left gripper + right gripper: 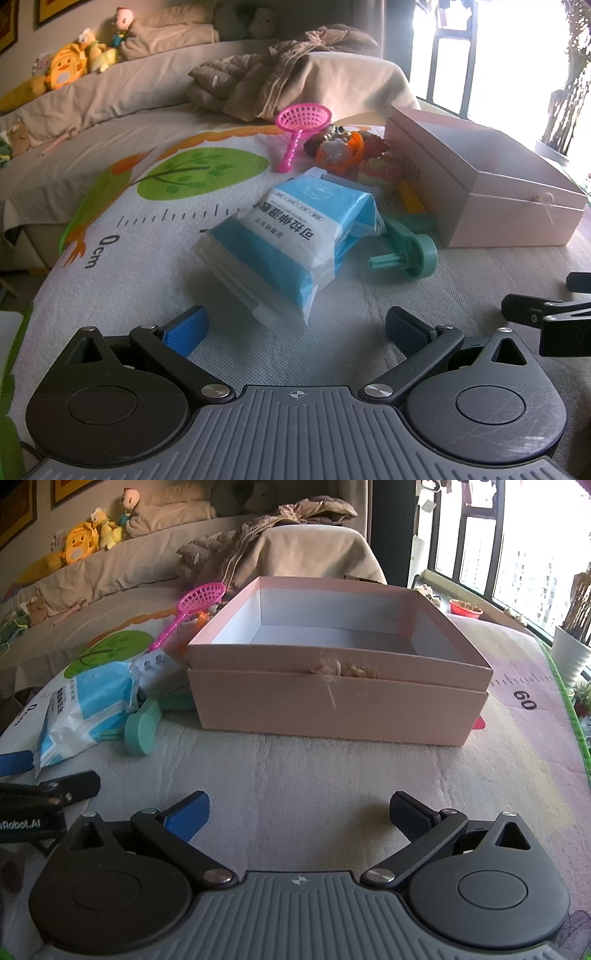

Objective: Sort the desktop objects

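Bright living room with a tall window at the right and a sofa behind, lined with stuffed toys and draped with a brown padded jacket. In front, a tabletop under a printed mat showing a green tree, a ruler scale and "0cm".

Near the middle of the mat, a blue-and-white wet-wipes pack, tilted, its near end just ahead of the left tongs. Spread wide, those tongs, holding nothing, blue pad on one finger and dark pad on the other, both just above the mat. Touching the pack's right side, a teal plastic crank toy. Beyond the pack, a pink toy strainer lying on the mat, and beside it a heap of small toys in orange, brown and yellow, pressed against the left wall of a pink cardboard box.

Open-topped, that box, seated in its own lid, white inside with nothing visible in it, a frayed string knot at the front rim. Directly facing it from the mat, the right tongs, likewise fully parted and gripping nothing, well short of the box. At the left edge of the right wrist view, part of the left tongs next to the wipes pack.
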Demonstrator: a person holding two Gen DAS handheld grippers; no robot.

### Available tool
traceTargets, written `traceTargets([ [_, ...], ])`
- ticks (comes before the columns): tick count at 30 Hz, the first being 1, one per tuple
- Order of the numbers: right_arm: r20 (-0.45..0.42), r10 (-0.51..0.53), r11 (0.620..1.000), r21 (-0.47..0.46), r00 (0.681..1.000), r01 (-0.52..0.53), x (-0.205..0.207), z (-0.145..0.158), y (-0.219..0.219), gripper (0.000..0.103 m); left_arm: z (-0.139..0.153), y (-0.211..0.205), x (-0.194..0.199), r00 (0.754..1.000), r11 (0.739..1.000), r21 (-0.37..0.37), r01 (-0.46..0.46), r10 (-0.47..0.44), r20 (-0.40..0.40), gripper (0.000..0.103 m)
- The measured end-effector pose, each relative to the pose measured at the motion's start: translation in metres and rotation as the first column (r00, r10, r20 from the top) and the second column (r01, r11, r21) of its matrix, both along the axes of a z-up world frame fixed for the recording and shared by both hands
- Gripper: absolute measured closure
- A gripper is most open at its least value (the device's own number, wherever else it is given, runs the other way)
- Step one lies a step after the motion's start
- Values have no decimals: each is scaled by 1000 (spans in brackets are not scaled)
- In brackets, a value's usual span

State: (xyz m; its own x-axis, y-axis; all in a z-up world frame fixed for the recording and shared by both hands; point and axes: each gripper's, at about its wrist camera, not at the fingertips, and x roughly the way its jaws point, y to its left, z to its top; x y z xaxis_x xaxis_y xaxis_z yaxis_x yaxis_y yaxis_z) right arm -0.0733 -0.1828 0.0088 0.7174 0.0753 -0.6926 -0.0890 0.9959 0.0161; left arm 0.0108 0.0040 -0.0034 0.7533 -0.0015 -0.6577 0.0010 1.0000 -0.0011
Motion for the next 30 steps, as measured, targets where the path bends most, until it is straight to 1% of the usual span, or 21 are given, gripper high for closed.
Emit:
traceTargets([
  [5,2,18,1000,-4,1000,-18,-3,0,-2,0,4,-1,7,1000,1000,7,4,-4,-15,0],
  [7,-2,29,1000,-5,1000,-29,-4,2,-3,0,0,-1,10,1000,1000,6,6,-5,-20,0],
  [10,-33,57,998,-5,998,-57,-3,10,-6,0,4,1,2,999,1000,10,28,-27,-28,0],
  [11,-17,59,998,-2,998,-59,-5,19,-8,0,6,2,1,999,999,17,40,-39,-31,0],
  [12,21,64,998,-4,998,-64,-7,32,-9,0,10,3,-1,999,998,24,53,-53,-14,0],
  [15,148,105,994,-51,983,-98,-2,81,-3,0,29,11,-2,996,997,42,66,-68,58,0],
  [16,165,118,992,-60,979,-109,9,98,2,0,35,14,0,995,997,34,66,-69,70,0],
  [17,158,133,991,-50,978,-127,24,113,8,0,40,18,4,994,997,24,67,-69,80,0],
  [18,132,150,989,-14,980,-149,45,126,15,0,45,22,8,994,998,20,68,-69,88,0],
  [20,59,197,978,53,979,-200,91,141,32,0,50,26,17,993,998,24,61,-63,96,0],
  [21,20,227,972,54,974,-228,117,143,47,0,50,30,22,994,998,22,58,-60,96,0],
  [23,-19,240,971,-8,971,-240,166,137,79,0,48,37,30,995,998,4,55,-55,88,0],
  [25,-46,240,967,-74,970,-243,213,123,112,0,46,45,36,995,998,-27,57,-54,88,0],
  [28,-83,217,967,-117,973,-226,276,95,148,0,43,56,39,993,995,-69,66,-58,105,0],
  [30,-123,186,971,-130,975,-202,309,74,161,0,41,61,38,992,993,-92,76,-66,105,0],
])
